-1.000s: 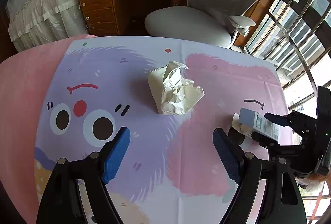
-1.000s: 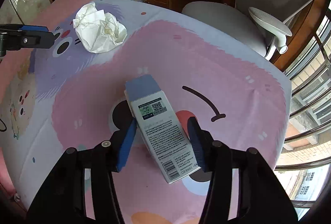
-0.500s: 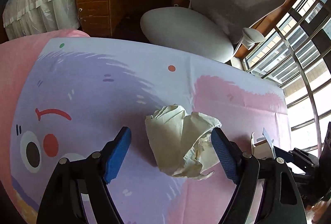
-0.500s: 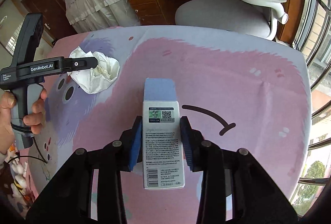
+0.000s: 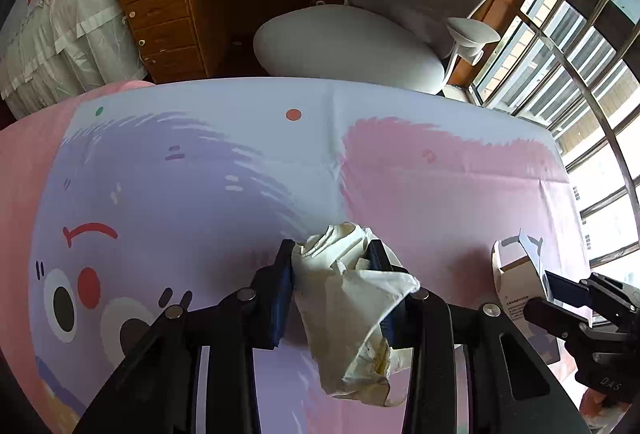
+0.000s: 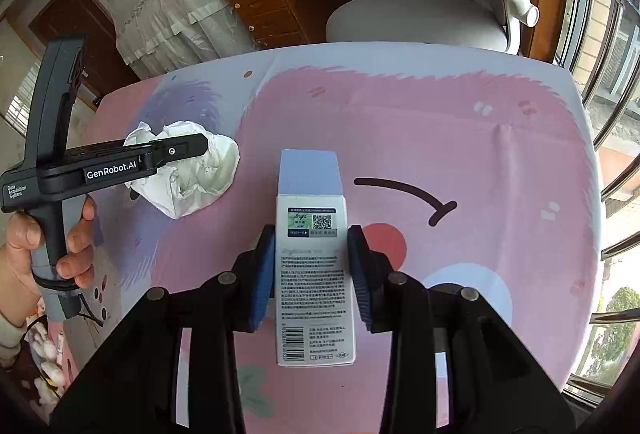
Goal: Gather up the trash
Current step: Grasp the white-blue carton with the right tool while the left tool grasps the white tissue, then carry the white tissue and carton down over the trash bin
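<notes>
Item 1: crumpled paper wad (image 5: pixel 352 306), cream-white, pinched between the fingers of the left gripper (image 5: pixel 330 284). In the right wrist view it sits at the left part of the bench (image 6: pixel 480 121), over the purple patch of the printed cloth; whether it rests on the cloth or is raised off it cannot be told.

Item 2: small carton (image 6: pixel 314 258), white with a pale blue top and a printed code label, clamped across its width by the right gripper (image 6: pixel 312 270) above the pink patch of the cloth (its far end points away from the camera).

Step in hand, as judged: both pieces of trash are grasped; pickup stage.

Next move, as judged: carry both to a bin. No bin shows in either view, so it must first be found. The loose wad needs a firm pinch in transit.
</notes>
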A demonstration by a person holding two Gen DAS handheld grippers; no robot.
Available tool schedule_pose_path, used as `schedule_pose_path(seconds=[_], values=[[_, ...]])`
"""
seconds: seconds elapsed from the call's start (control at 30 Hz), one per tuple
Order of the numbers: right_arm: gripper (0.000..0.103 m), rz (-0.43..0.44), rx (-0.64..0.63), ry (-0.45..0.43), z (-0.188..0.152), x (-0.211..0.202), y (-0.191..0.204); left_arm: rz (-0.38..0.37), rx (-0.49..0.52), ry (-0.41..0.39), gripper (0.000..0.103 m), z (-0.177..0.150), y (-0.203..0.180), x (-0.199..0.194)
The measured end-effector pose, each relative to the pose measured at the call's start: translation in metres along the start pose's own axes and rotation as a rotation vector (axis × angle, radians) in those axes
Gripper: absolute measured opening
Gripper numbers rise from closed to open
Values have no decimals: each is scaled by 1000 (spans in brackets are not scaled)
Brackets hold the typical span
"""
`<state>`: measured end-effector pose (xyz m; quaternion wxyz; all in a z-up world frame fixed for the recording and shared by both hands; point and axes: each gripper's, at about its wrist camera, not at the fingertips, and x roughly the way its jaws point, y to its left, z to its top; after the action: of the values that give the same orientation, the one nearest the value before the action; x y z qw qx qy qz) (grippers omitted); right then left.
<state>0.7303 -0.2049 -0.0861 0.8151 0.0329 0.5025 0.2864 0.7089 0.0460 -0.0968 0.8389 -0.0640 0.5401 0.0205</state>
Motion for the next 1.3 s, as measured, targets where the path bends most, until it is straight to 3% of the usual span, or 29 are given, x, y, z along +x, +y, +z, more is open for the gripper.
schedule_pose_path(seconds=[0.2, 0.47, 0.93, 1.13, 1.3], values=[[31, 21, 53, 5, -38, -23, 21, -38, 17, 25, 29, -47, -21, -39], [31, 39, 107, 2, -118, -73, 82, -75, 23, 24, 29, -143, -21, -123], [31, -74, 195, -101, -307, -175, 254, -154, 82, -55, 29, -354, 57, -303], [31, -119, 212, -148, -379, -213, 327, -188, 126, -70, 28, -436, 86, -350], [31, -135, 196, -103, -436, -230, 370, -203, 140, -42, 28, -488, 94, -368]])
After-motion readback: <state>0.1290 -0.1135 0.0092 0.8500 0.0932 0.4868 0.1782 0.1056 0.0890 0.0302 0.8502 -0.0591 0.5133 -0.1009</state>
